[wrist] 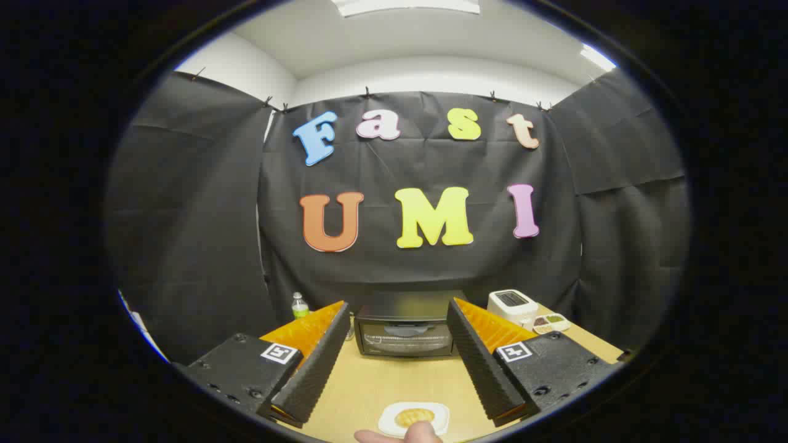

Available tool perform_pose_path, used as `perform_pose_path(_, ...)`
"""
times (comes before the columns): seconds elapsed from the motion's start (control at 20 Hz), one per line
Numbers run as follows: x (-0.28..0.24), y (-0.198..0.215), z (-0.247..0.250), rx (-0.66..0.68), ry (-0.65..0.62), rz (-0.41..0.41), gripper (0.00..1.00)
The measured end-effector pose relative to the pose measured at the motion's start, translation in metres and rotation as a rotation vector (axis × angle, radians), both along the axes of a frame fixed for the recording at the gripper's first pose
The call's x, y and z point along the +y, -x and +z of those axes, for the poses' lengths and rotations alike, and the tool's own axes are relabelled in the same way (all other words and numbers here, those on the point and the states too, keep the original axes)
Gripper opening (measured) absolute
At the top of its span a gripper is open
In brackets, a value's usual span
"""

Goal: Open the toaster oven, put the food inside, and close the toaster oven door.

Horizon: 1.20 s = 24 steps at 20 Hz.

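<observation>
Looking forward along the gripper [399, 314], its two fingers stand wide apart with nothing between them but open air and the wooden table [375, 387] below. Furthest left, behind the left finger, a small clear bottle [299, 305] with a green label and pale cap stands on the table near the black cloth wall [184, 246]. Moving right, the toaster oven [406, 326] sits beyond the fingers and is framed in the gap between them, at the back of the table against the cloth. Its glass door is shut, and the rack shows faintly through the glass.

Nearer than the fingertips, low between the two fingers, a white plate [414, 419] rests on the table with a round, golden piece of food [414, 417] on it. A person's hand [400, 435] reaches in at the plate's near edge, fingertips touching or just overlapping the rim; I cannot tell which.

Further right, behind the right finger, a white pop-up toaster [512, 306] stands on the table. Just beside it, to its right, lies a small divided tray [551, 322] holding dark and greenish bits, too small to tell what they are.
</observation>
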State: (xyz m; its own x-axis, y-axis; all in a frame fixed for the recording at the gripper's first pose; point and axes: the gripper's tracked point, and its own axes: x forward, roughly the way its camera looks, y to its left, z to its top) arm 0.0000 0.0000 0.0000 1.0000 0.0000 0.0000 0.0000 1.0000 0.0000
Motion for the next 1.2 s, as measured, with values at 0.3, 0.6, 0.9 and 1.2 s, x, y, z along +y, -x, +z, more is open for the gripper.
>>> perform_pose_path(0.3, 0.0001, 0.0052, -0.0025, 0.006, -0.008, -0.002, 1.00)
perform_pose_path(0.6, 0.0032, 0.0079, -0.0020, 0.002, -0.014, 0.000, 1.00)
perform_pose_path(0.9, 0.0041, 0.0077, -0.0020, 0.001, -0.022, 0.007, 1.00)
perform_pose_path(1.2, 0.0078, 0.0075, -0.0020, 0.000, -0.018, 0.020, 1.00)
